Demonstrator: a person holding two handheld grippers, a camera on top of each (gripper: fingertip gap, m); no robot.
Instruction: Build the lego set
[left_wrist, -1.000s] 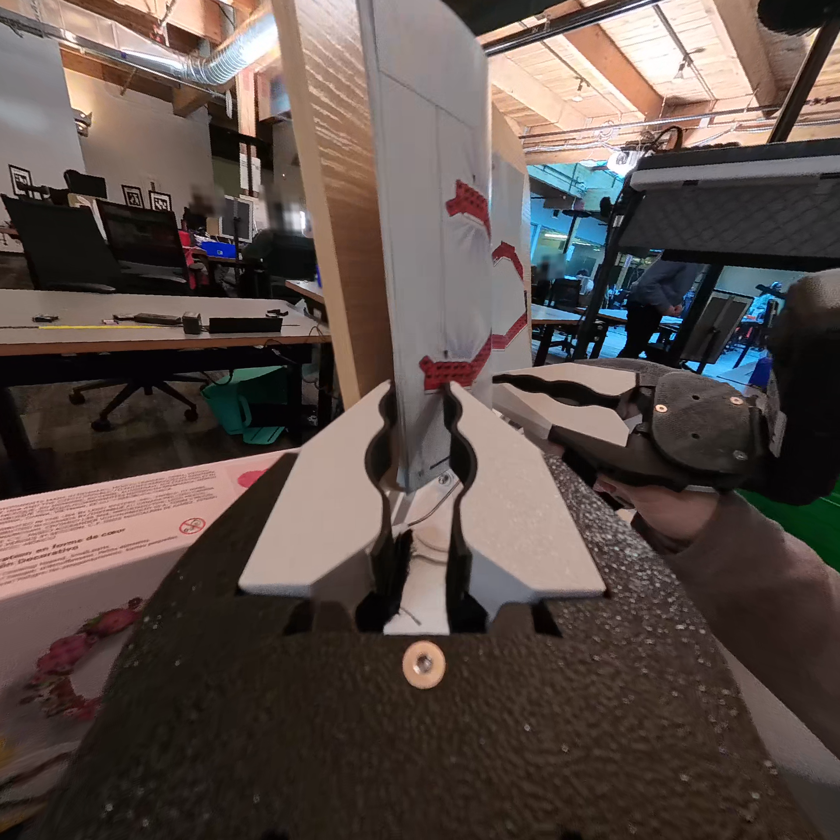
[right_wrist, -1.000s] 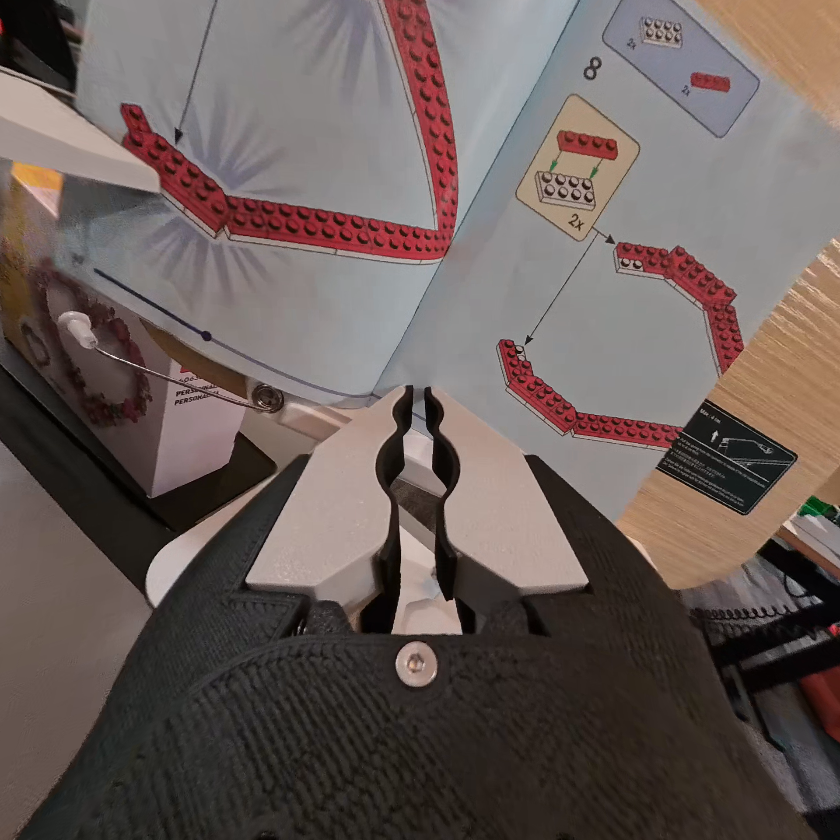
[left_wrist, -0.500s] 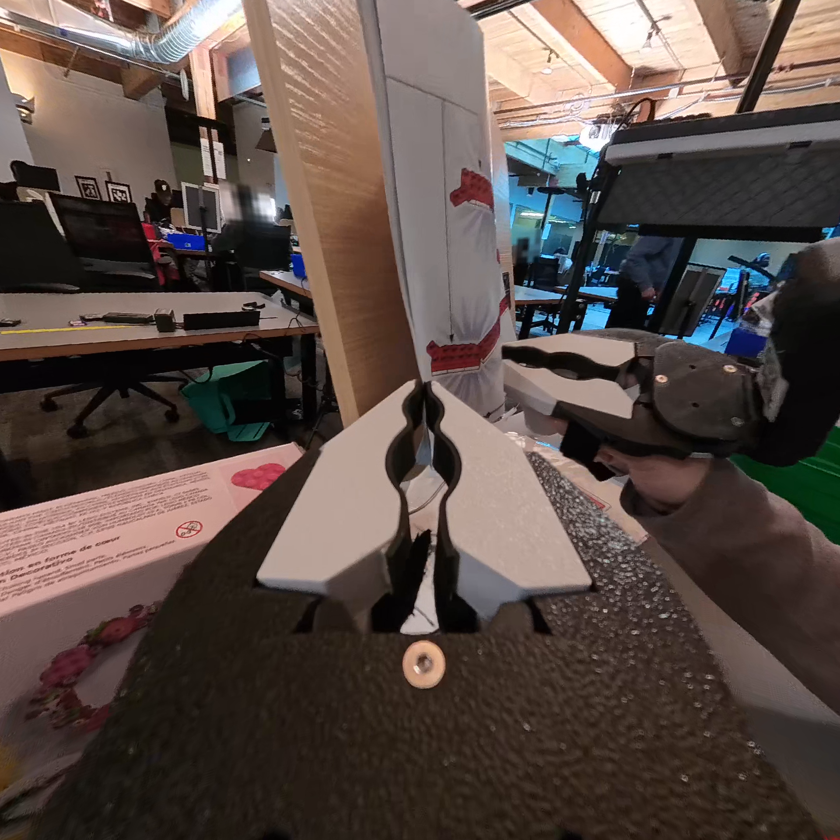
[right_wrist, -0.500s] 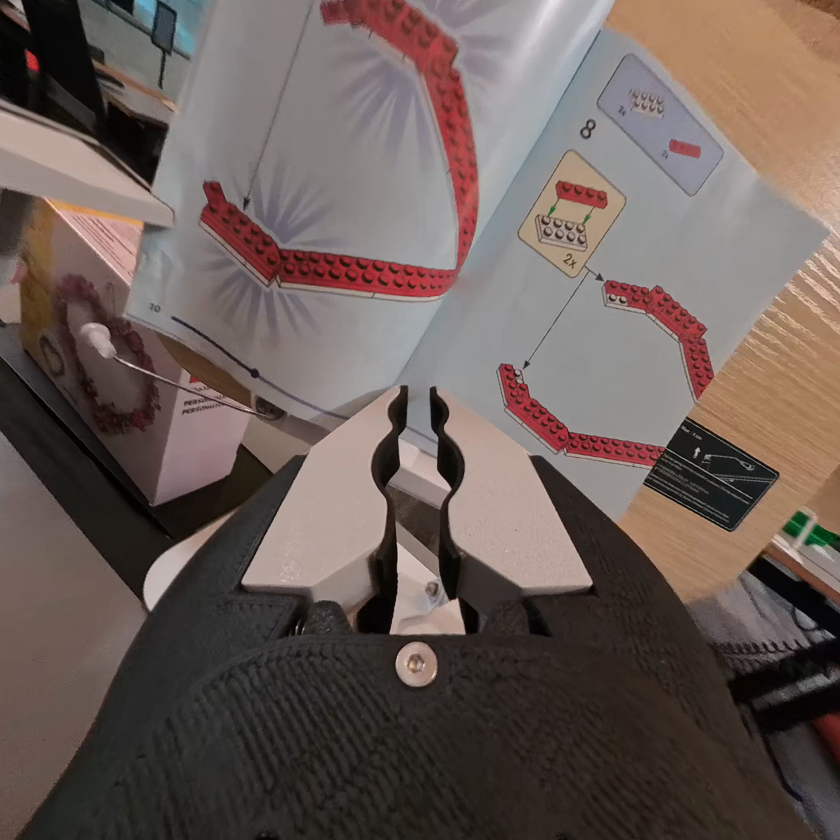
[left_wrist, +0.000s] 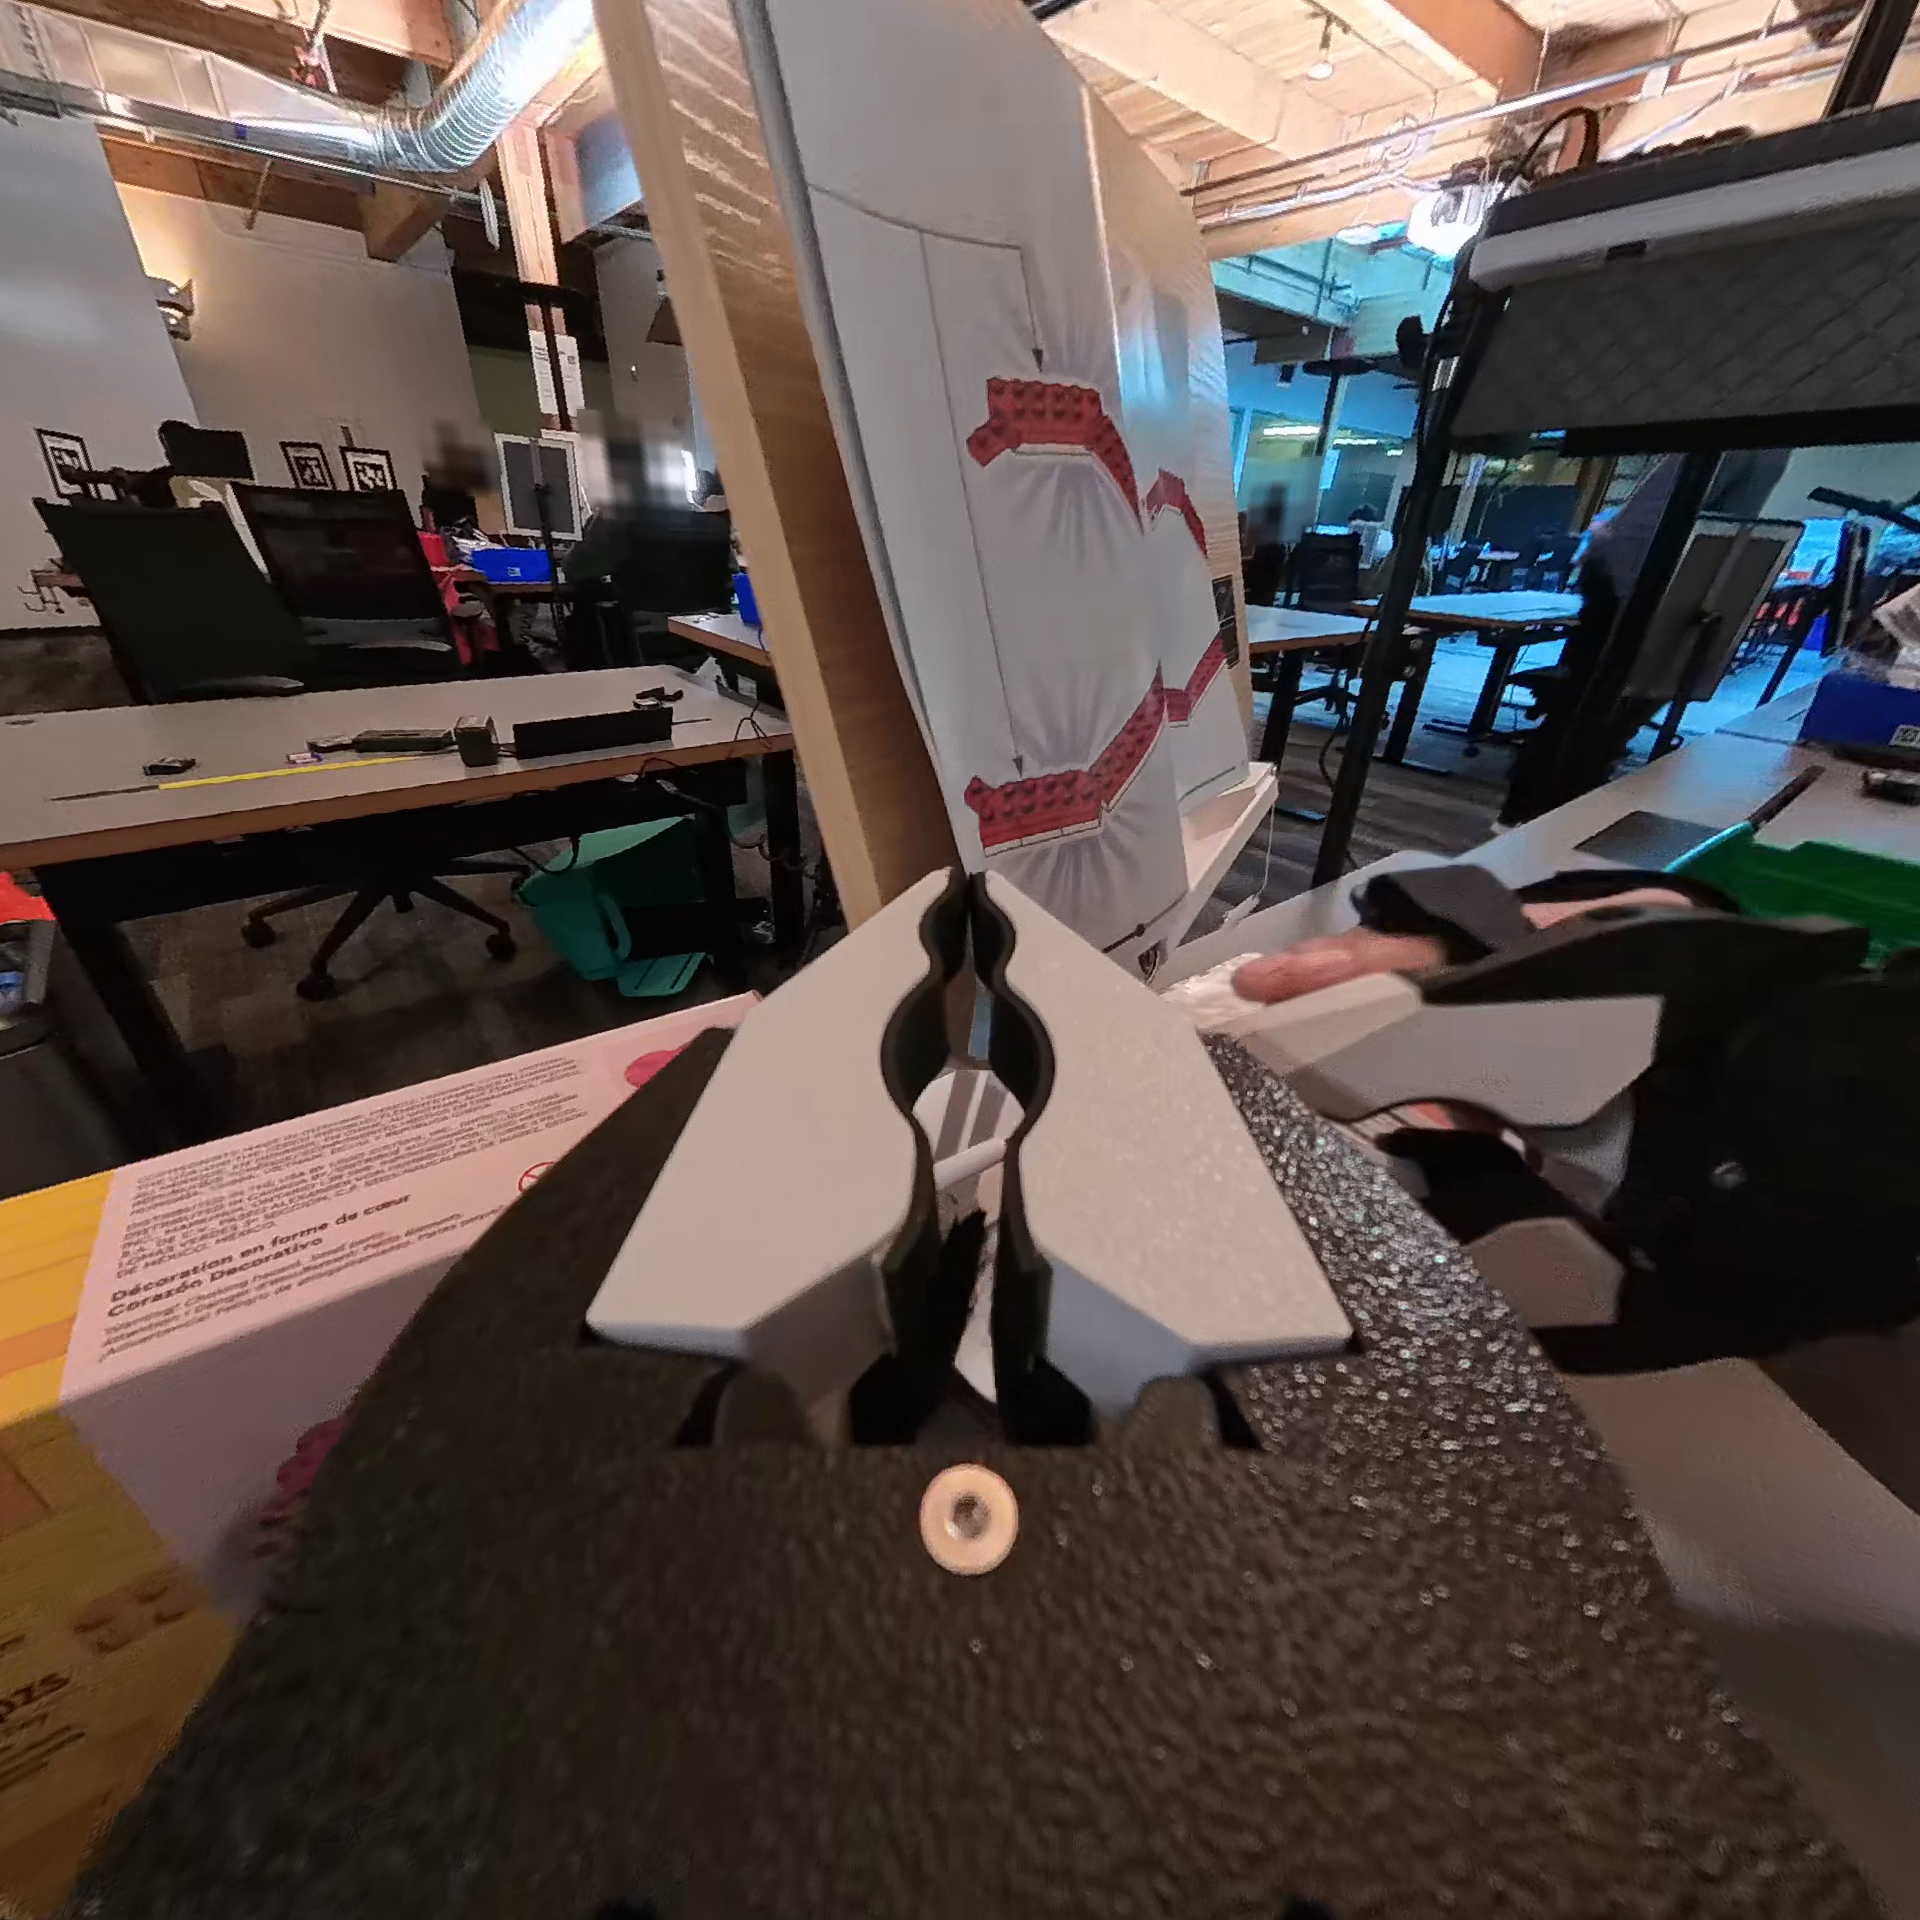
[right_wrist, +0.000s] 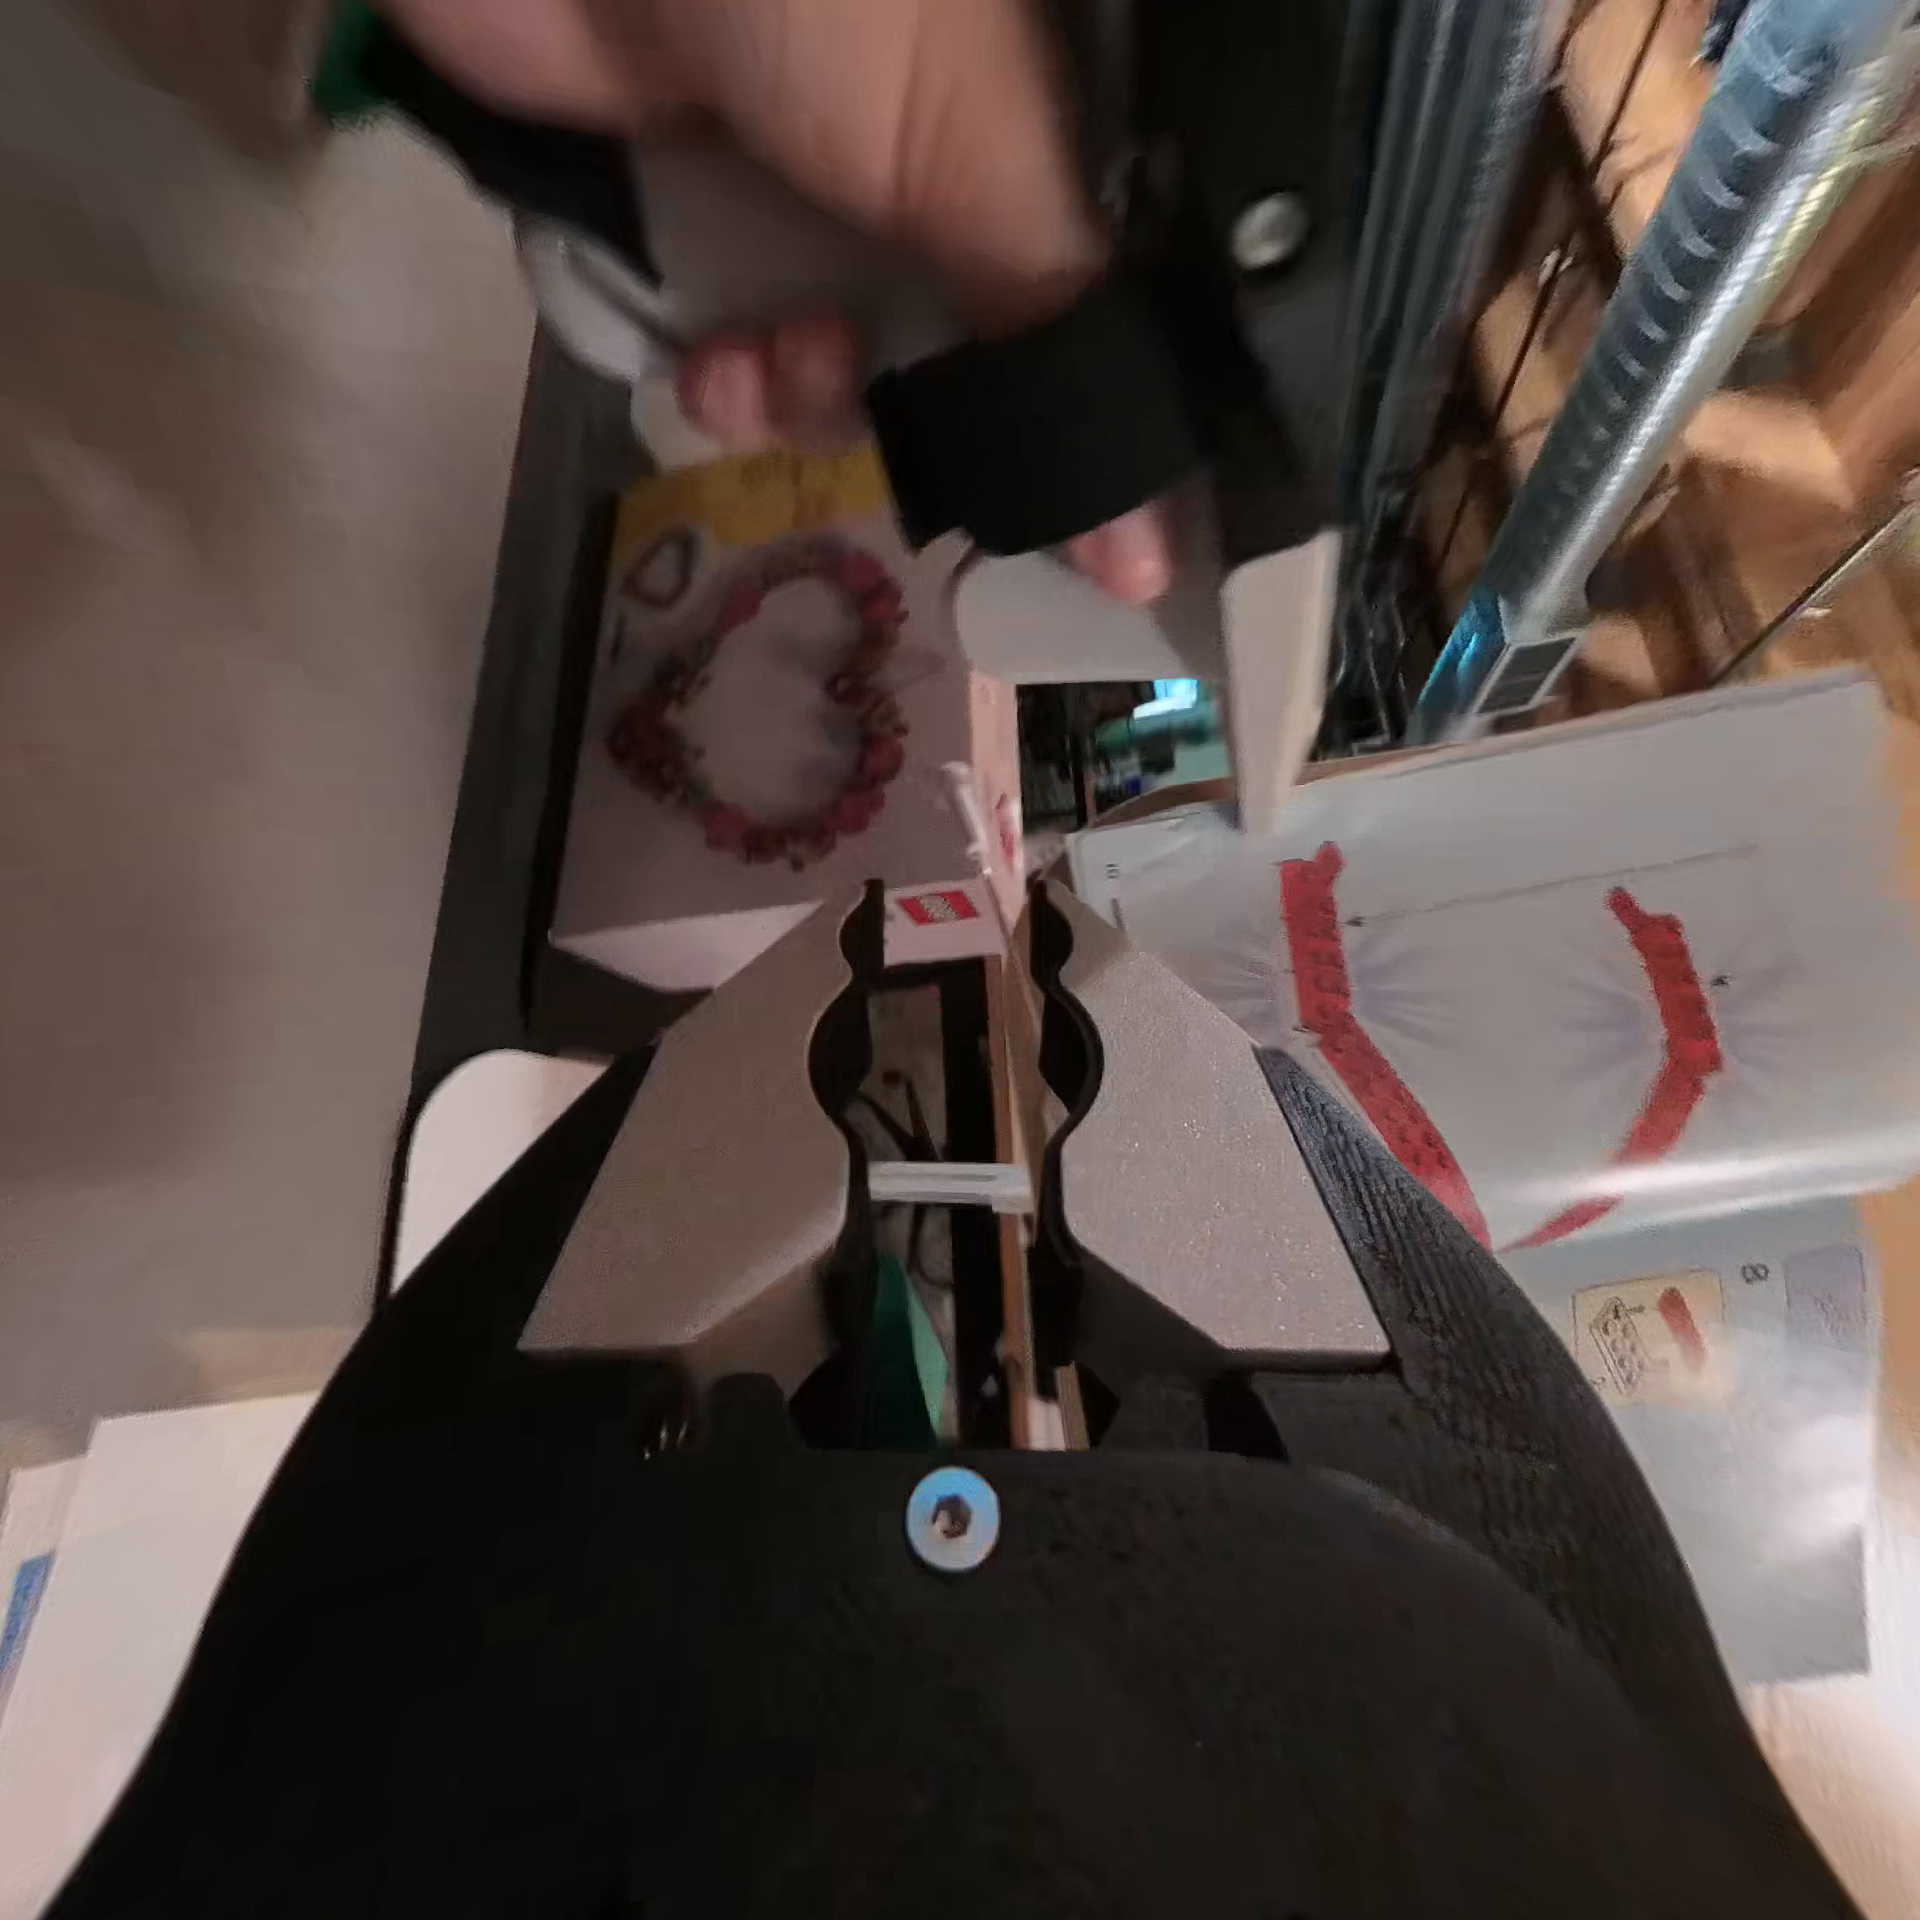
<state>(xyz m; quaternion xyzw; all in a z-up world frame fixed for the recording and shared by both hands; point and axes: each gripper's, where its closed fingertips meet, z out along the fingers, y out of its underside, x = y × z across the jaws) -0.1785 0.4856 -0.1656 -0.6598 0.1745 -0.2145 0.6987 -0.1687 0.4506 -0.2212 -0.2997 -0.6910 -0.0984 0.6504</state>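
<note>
The instruction booklet (left_wrist: 1049, 623) stands open against a wooden board (left_wrist: 769, 520) and shows red brick chains. My left gripper (left_wrist: 971, 883) is shut, with its tips at the bottom corner of the left page and a thin page edge between the jaws. It also shows in the right wrist view (right_wrist: 1262, 727), touching a corner of the curved, blurred page (right_wrist: 1507, 1018). My right gripper (right_wrist: 956, 904) is open and empty. It points between the LEGO box (right_wrist: 758, 727) and the booklet. In the left wrist view it sits low at the right (left_wrist: 1309, 1039), held by a hand.
The pink and yellow LEGO box (left_wrist: 312, 1247) lies to the left of my left gripper. A green tray (left_wrist: 1829, 883) sits at the far right on the grey table (left_wrist: 1704, 790). A white rounded base (right_wrist: 468, 1122) lies under the board. Office desks and chairs stand behind. The tips of one gripper are about 7 cm away from the tips of the other.
My right gripper has swung away from the booklet, rolled over and opened wider. My left gripper has closed fully and drawn back to the page's bottom corner.
</note>
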